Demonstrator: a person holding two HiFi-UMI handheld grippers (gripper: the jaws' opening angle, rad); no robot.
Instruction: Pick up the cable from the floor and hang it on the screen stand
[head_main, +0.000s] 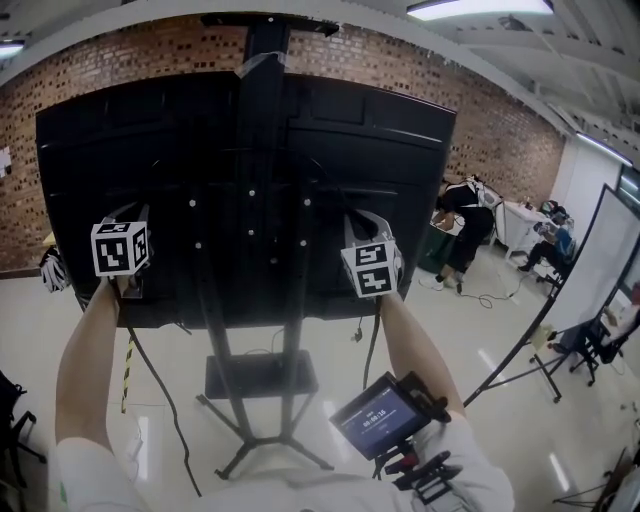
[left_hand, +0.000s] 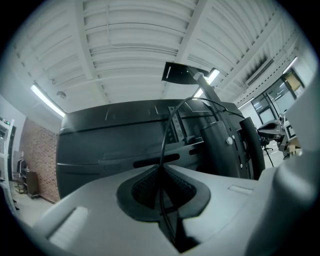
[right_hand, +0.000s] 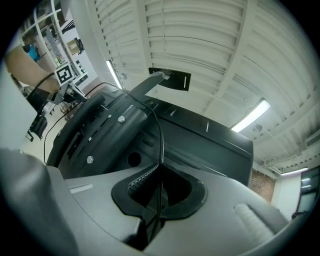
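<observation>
Left gripper (head_main: 122, 250), head view: raised at the back of the screen (head_main: 150, 170), left of the screen stand (head_main: 262, 100) column. Right gripper (head_main: 372, 265) is level with it, right of the column. A dark line hangs from under each gripper toward the floor (head_main: 520, 420); these look like the cable's tails.

Left gripper view: left gripper (left_hand: 161, 176) has its jaws closed on the cable (left_hand: 165, 137), a thin black strand pinched between the ribbed pads. From there it rises and arcs toward the column (left_hand: 206, 89). Cannot tell if it touches the column yet.

Right gripper view: right gripper (right_hand: 159, 186) is likewise clamped on the cable (right_hand: 161, 135), which runs up toward the column (right_hand: 150, 82).

Risks, as a judgement:
- The strand is thin, so a tug could pull it through the pads.
- The span could catch on the mount bolts near the column.
- If the span ends up short of the column top, it would drop behind the screen when let go.

Count: two grippers, one marker cube on each, one cable, one screen, one stand.
</observation>
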